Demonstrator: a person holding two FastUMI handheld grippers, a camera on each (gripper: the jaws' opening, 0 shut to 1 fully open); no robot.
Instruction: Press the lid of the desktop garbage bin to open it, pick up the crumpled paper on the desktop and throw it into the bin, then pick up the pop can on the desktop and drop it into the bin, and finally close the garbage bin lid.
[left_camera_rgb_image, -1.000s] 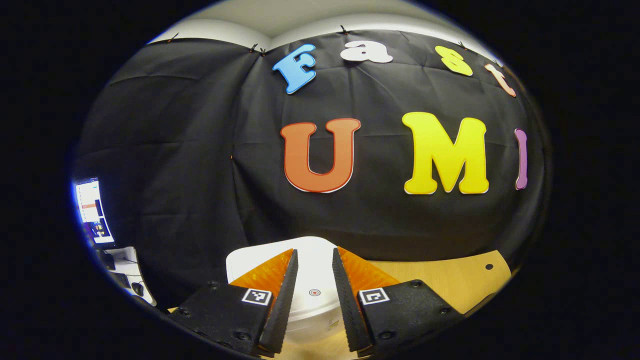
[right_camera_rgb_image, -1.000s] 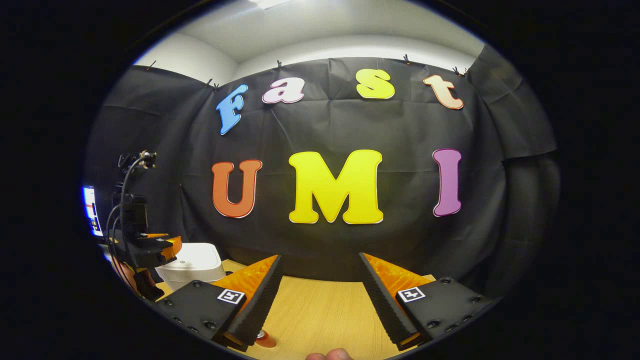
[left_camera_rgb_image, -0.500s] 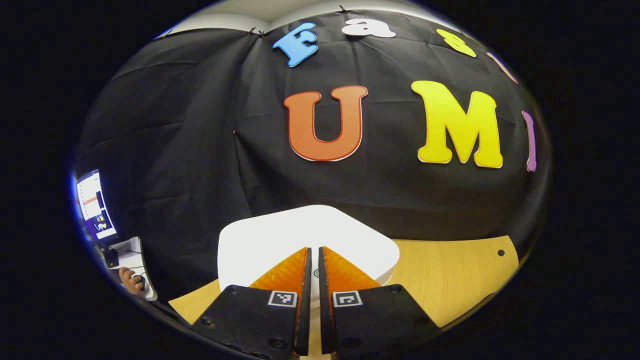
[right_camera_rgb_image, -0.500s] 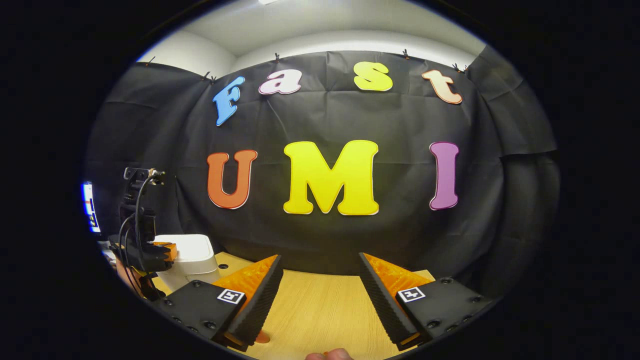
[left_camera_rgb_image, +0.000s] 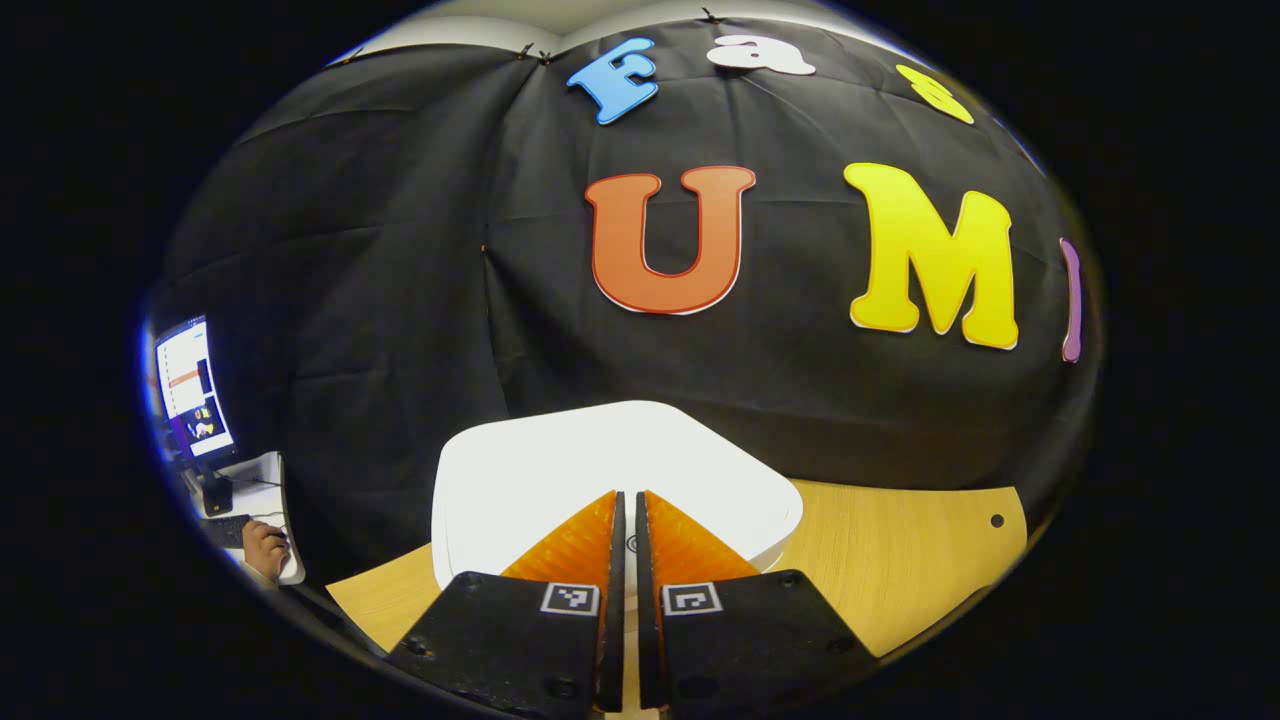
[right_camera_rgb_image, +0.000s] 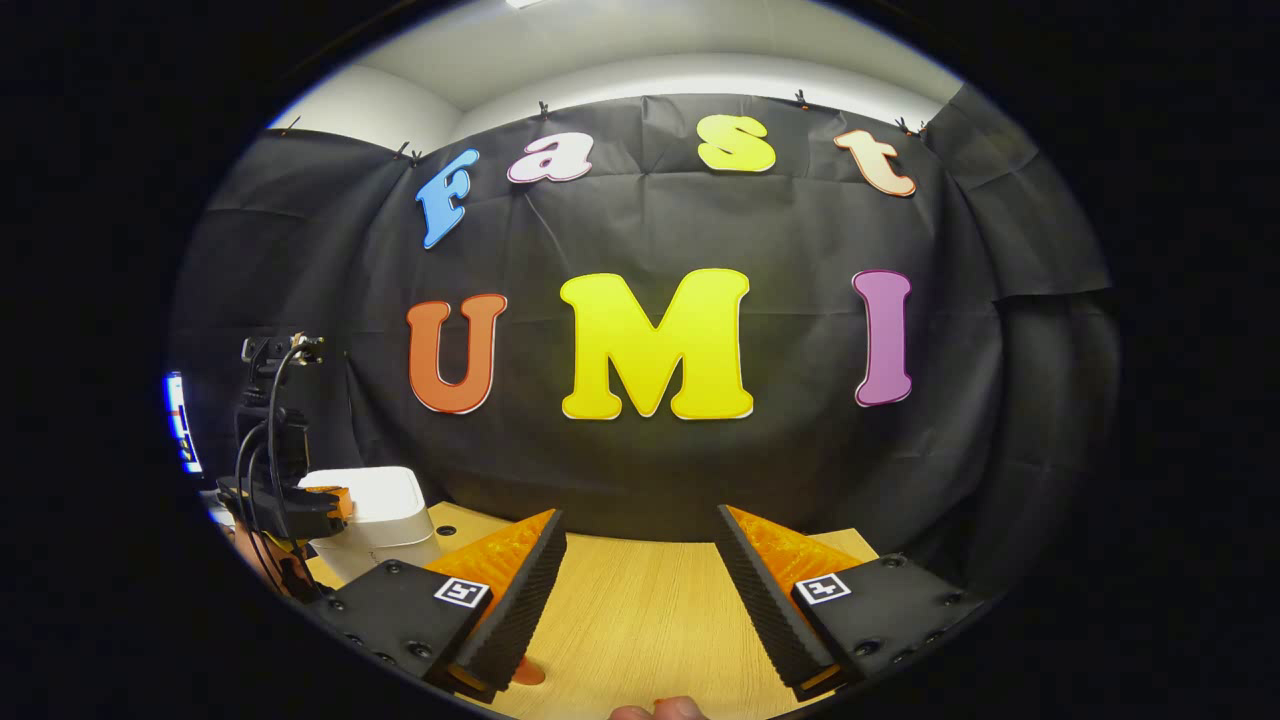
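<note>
Left gripper (left_camera_rgb_image: 625, 500) has its jaws nearly together, tips over the white bin lid (left_camera_rgb_image: 560, 470), holding nothing; contact with the lid unclear. Right gripper view: right gripper (right_camera_rgb_image: 640, 520) jaws wide apart over the bare wooden table (right_camera_rgb_image: 640, 620), nothing between them. Bin (right_camera_rgb_image: 375, 505) sits far left on the table, left gripper (right_camera_rgb_image: 340, 500) at its near edge.

In the left gripper view the bin lid (left_camera_rgb_image: 560, 470) sits low at centre on the surface (left_camera_rgb_image: 900, 570), before the wall cloth (left_camera_rgb_image: 400, 300). In the right gripper view the bin (right_camera_rgb_image: 375, 515) stands at lower left, the surface (right_camera_rgb_image: 640, 610) spreading right of it.
</note>
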